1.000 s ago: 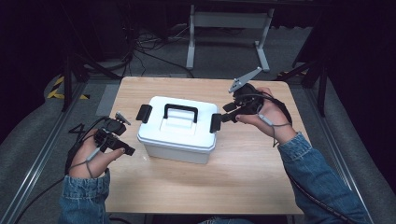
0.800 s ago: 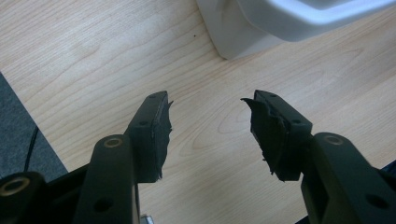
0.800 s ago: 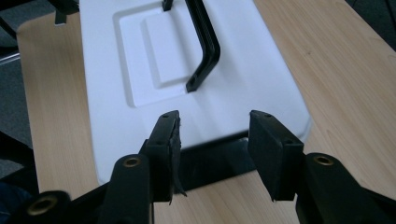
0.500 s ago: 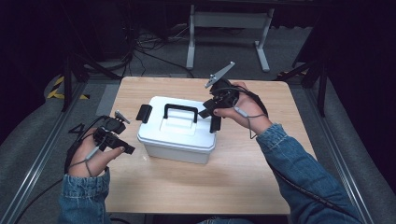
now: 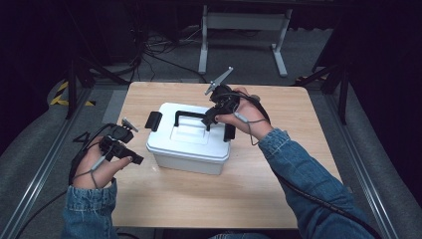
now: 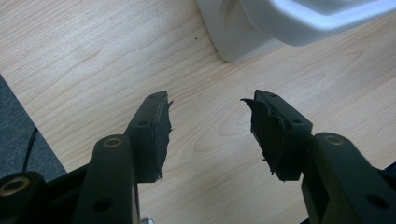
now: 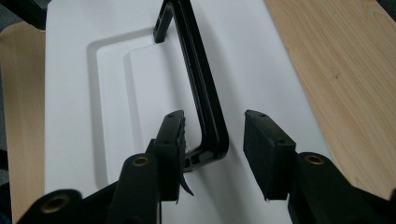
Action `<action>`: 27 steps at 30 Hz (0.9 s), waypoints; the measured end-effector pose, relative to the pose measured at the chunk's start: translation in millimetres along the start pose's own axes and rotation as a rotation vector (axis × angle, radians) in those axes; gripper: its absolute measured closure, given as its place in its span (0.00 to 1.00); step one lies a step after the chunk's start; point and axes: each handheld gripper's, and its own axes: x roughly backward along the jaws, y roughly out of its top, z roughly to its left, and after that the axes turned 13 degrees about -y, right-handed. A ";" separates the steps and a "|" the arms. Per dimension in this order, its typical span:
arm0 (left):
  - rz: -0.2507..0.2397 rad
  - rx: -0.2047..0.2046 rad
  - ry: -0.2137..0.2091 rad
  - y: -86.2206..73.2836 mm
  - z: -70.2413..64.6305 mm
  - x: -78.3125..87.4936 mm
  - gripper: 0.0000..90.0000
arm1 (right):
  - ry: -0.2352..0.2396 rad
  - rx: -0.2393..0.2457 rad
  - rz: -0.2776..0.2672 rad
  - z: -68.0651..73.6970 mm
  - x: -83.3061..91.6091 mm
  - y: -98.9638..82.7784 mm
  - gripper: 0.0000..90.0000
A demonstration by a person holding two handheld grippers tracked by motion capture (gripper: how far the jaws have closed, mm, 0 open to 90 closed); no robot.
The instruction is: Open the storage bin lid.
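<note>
A white lidded box (image 5: pixel 189 147) with a black handle (image 5: pixel 191 115) stands mid-table; in the right gripper view I see its lid (image 7: pixel 112 93) and its handle (image 7: pixel 194 60). My right gripper (image 5: pixel 211 122) hangs over the lid at the handle's right end. Its jaws (image 7: pixel 215 116) have just been closing and straddle that end, with a gap still showing on one side. At the table's left edge my left gripper (image 5: pixel 133 158) points at the box's corner (image 6: pixel 261 23). That gripper (image 6: pixel 208 109) is open over bare wood.
Black latches sit on the box's left end (image 5: pixel 153 121) and right end (image 5: pixel 230 132). The wooden table (image 5: pixel 278 164) has free room in front and to the right. A metal stand (image 5: pixel 244 22) and cables lie on the floor behind.
My right hand has moved left from beside the box's right latch to over the lid, reaching the handle's right end. The left hand has stayed put.
</note>
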 end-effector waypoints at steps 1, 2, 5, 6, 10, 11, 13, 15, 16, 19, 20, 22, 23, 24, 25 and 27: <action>-0.001 -0.002 -0.003 0.1 -0.1 -0.7 0.53 | 0.000 0.006 -0.002 1.9 -0.9 0.5 0.66; -0.002 0.004 -0.005 0.2 -0.8 -1.6 0.53 | 0.000 0.006 -0.002 1.9 -0.9 0.5 0.66; 0.007 -0.003 -0.007 0.7 -1.0 -4.0 0.53 | -0.006 0.045 -0.015 8.9 -1.0 1.9 0.67; 0.008 -0.002 -0.008 0.7 -0.9 -4.3 0.53 | -0.007 0.055 -0.019 11.0 -0.8 2.6 0.68; 0.013 -0.008 -0.007 0.0 -0.5 -3.2 0.53 | -0.006 0.081 -0.019 15.5 -2.2 5.4 0.71; 0.010 -0.007 -0.007 -0.4 -0.5 -3.1 0.53 | -0.006 0.085 -0.018 16.0 -2.9 5.6 0.71; 0.003 0.000 -0.007 -0.9 -0.8 -3.3 0.53 | -0.004 0.100 -0.012 17.3 -4.8 5.4 0.77; 0.003 0.000 -0.007 -1.0 -0.8 -3.4 0.53 | -0.001 0.105 -0.012 17.9 -5.3 5.1 0.79; 0.004 0.001 -0.007 -1.1 -0.8 -3.4 0.52 | 0.010 0.112 -0.007 19.5 -5.7 4.8 0.86; 0.007 -0.001 -0.007 -0.9 -0.3 -3.5 0.52 | 0.023 0.126 0.001 21.6 -5.8 4.8 0.90; 0.009 -0.004 -0.006 -0.7 0.3 -3.4 0.52 | 0.023 0.132 0.002 22.8 -5.7 4.9 0.90; 0.009 0.005 -0.008 -0.6 0.3 -4.4 0.52 | 0.007 0.146 0.003 24.4 -5.0 5.5 0.91; 0.012 0.000 -0.007 -0.4 0.7 -4.4 0.52 | 0.003 0.150 0.001 24.7 -4.7 5.7 0.92; 0.015 -0.001 -0.008 -0.2 0.7 -4.4 0.52 | 0.003 0.151 0.000 24.6 -4.7 5.7 0.92; 0.013 -0.003 -0.010 -0.1 0.6 -4.5 0.52 | 0.005 0.151 -0.002 24.2 -4.7 5.5 0.92; 0.010 0.002 -0.010 -0.1 0.3 -4.5 0.52 | 0.012 0.151 -0.007 22.4 -5.0 5.0 0.92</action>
